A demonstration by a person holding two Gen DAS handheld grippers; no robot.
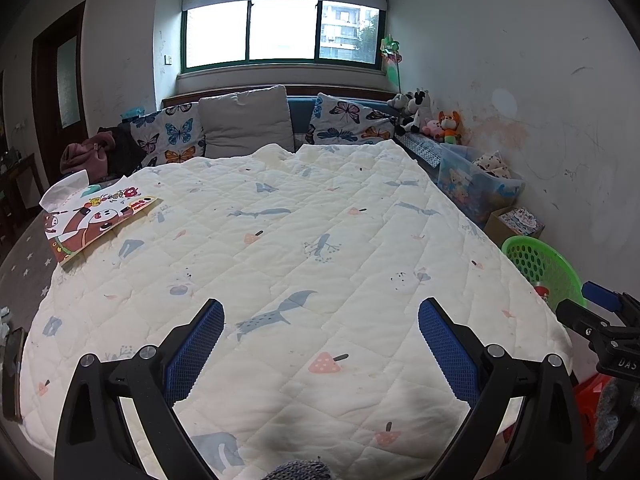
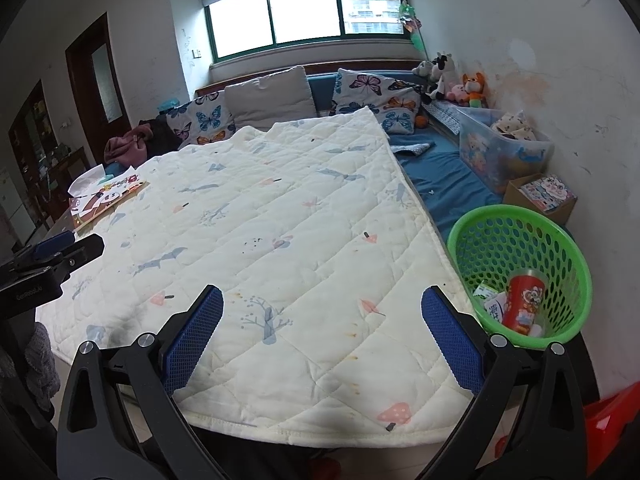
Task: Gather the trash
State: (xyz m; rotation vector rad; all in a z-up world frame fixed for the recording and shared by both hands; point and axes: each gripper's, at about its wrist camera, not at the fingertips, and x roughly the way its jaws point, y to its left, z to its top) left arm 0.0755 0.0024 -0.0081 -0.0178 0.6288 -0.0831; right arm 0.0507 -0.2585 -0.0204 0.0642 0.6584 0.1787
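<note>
A green mesh basket point(image 2: 516, 228) stands right of the quilted table; it holds a red printed cup point(image 2: 522, 302) and paper scraps point(image 2: 494, 306). It also shows in the left wrist view point(image 1: 538, 260). My left gripper point(image 1: 320, 312) is open and empty over the cream quilt point(image 1: 304, 240). My right gripper point(image 2: 322, 300) is open and empty over the quilt's near edge, left of the basket. The right gripper also shows at the right edge of the left wrist view point(image 1: 596, 308), and the left gripper shows at the left edge of the right wrist view point(image 2: 68, 250).
A picture book with white paper point(image 1: 96, 216) lies at the quilt's far left. Butterfly and grey cushions point(image 1: 246, 122) line the back. A clear toy bin point(image 2: 500, 152), a cardboard box point(image 2: 544, 196) and plush toys point(image 2: 452, 76) stand along the right wall. A red stool point(image 2: 608, 416) is at lower right.
</note>
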